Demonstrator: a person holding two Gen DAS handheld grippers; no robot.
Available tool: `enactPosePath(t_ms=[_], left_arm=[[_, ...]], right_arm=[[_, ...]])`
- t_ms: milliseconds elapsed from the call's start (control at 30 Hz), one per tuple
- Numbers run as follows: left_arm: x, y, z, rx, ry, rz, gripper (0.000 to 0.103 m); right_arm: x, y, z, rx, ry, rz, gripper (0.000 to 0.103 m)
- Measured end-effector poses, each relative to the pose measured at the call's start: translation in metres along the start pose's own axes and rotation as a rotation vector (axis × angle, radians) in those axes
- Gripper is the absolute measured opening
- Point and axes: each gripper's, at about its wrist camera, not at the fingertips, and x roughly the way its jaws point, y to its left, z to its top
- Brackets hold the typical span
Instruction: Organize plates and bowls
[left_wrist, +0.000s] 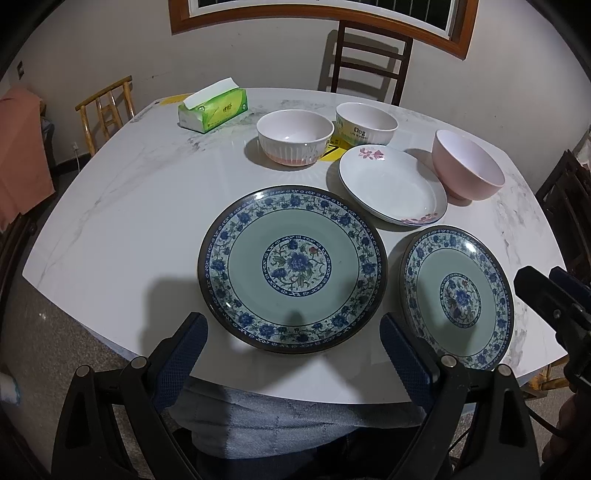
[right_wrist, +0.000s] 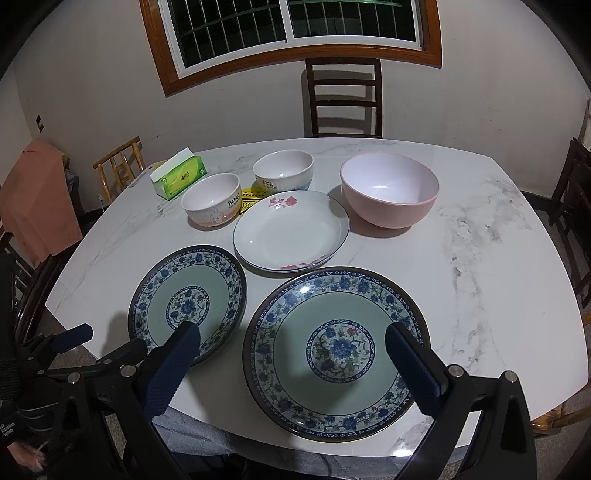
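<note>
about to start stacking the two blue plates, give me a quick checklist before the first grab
1. Left gripper open, empty: ok.
2. Right gripper open, empty: ok.
3. Both blue floral plates bare: left plate ok, right plate ok.
4. Gap between the two blue plates for a finger: not ok, their rims look almost touching.
5. White flower plate clear of the blue ones: cannot tell, its near edge looks very close to the right plate.
6. Bowls out of the way: pink bowl and two ribbed bowls sit farther back: ok.
</note>
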Motion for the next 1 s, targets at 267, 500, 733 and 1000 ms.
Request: enactPosePath(t_ms=[267,500,733,1000], left_arm=[[0.0006,-0.0003,-0.0007,0.002,0.004,-0.002,0.092],[0.0015,0.0004,-0.0024,-0.001,0.006,-0.001,0.092],[0.0029,0.0019,-0.0032,-0.003,0.008,-0.003,0.092],[0.0094,0.0083,-0.0016,-0.011,0.021,-0.004,0.092]], right_arm=[[0.0001,-0.0012,0.0001,-0.002,0.001,0.003,0.103],[0.0006,-0.0009,-0.0012,-0.006,0.003,0.004,0.103],[0.0014,0.0017,-0.0017,-0.014,0.006,0.003,0.103],[0.0063,0.0047,0.0007,-0.028,0.015,0.016,0.102]])
